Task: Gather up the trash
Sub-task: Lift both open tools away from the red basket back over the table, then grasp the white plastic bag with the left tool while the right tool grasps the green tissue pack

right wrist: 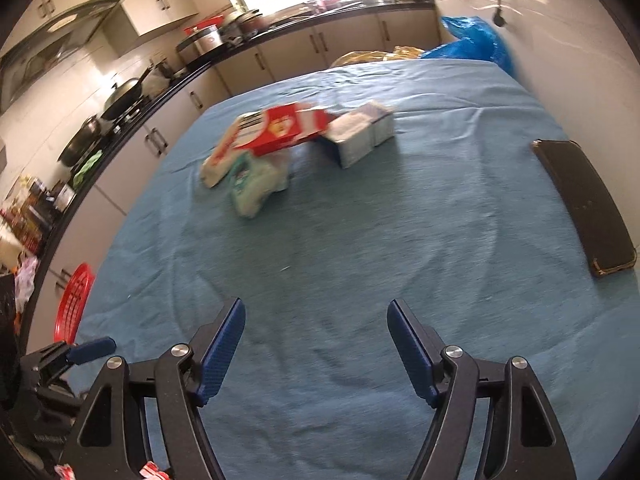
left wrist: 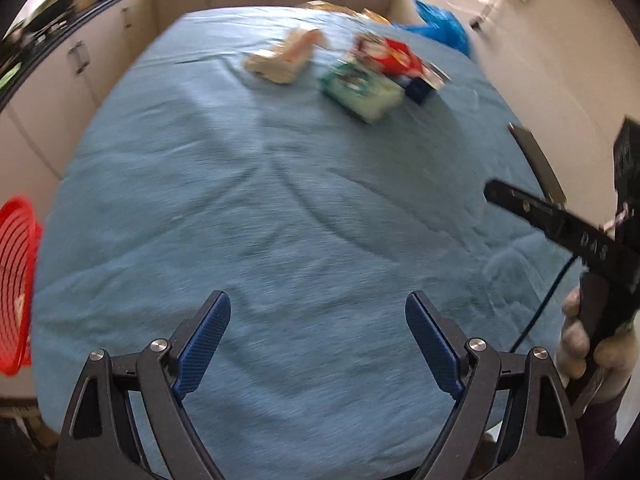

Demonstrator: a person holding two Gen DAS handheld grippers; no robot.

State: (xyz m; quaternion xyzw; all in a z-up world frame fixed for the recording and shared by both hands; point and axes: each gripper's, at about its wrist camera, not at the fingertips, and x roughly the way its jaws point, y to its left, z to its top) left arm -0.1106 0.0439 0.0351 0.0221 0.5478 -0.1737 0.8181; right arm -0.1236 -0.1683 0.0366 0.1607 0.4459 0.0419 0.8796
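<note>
Right wrist: both tongs (right wrist: 316,350) (left wrist: 318,344) released, empty; phone (right wrist: 584,204) at cloth edge.

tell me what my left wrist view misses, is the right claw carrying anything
Observer: No. The right claw is open, with nothing between its blue pads.
Operator: what's the dark strip at the right edge of the table
Observer: A flat black slab with brown edges, probably a phone in a case, lying on the blue cloth.
Operator: anything behind the red and white carton
Observer: A silver-grey box stands close beside it, on its right in the right wrist view.
</note>
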